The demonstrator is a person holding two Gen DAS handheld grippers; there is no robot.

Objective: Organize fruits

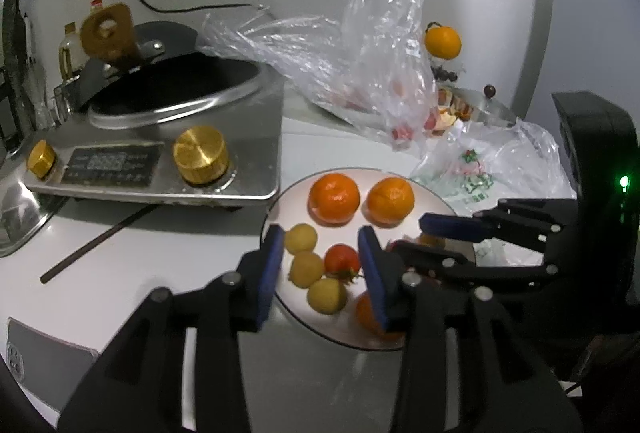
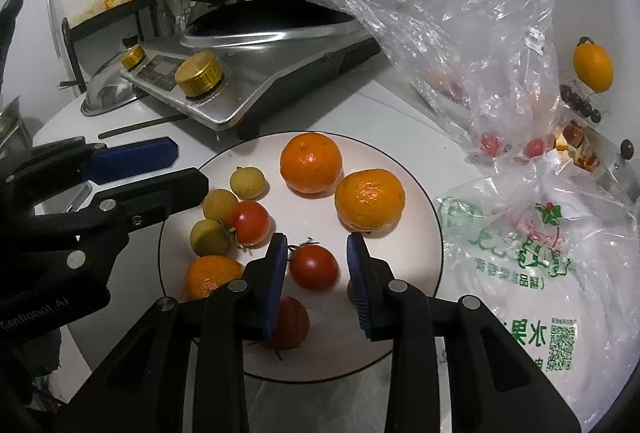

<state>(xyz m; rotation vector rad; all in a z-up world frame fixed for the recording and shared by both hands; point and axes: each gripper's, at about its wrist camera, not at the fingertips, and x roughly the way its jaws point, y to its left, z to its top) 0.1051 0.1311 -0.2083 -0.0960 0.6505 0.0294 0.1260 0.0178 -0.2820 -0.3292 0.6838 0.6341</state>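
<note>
Both grippers hang over the round white plate with a thin dark rim (image 2: pixel 434 217). Left gripper (image 1: pixel 320 253) has its blue pads apart above the small yellow fruits (image 1: pixel 306 267), touching none. Right gripper (image 2: pixel 318 269) has its pads apart around a red cherry tomato (image 2: pixel 314 267) on the plate, with small gaps each side. Bare white plate lies behind the two oranges (image 2: pixel 340 179). Only the right view shows a second tomato under the gripper.

Three oranges (image 2: pixel 311 161), three tomatoes (image 2: pixel 313 267)
</note>
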